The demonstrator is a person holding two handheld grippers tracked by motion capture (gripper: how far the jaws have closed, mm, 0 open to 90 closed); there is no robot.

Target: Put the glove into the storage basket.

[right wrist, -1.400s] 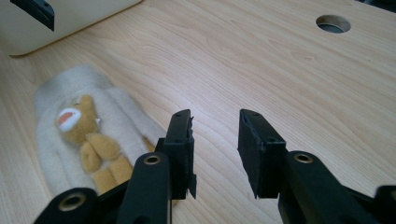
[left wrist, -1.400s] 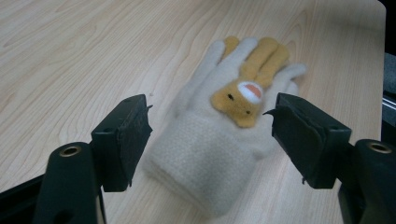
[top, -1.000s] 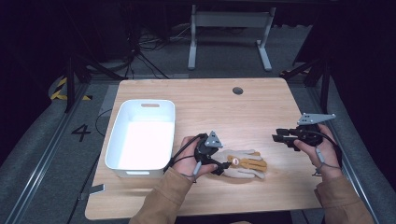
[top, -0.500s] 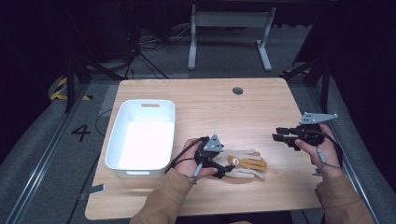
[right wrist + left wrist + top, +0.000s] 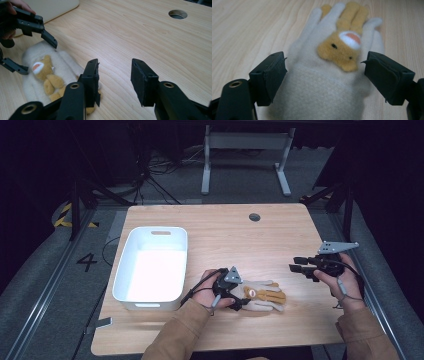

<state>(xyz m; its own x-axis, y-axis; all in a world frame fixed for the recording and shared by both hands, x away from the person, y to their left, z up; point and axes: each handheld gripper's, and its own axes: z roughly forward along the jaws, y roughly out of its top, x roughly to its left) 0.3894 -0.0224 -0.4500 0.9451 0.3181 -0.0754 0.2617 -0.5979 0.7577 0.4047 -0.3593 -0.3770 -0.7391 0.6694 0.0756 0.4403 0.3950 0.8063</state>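
A cream fleece glove with a brown bear patch lies flat on the wooden table, fingers pointing right. My left gripper is low over its cuff, and its open jaws stand on either side of the glove. In the right gripper view the left gripper straddles the glove the same way. My right gripper hovers to the right of the glove, pointing left. Its jaws have just been opening and hold nothing between them.
A white plastic bin stands at the left of the table, close to my left hand, and its corner shows in the right gripper view. A round cable hole sits near the far edge. Bare wood lies between the glove and the hole.
My left gripper has sunk onto the glove's cuff end, jaws apart. The right hand has kept its place while its jaws spread wider.
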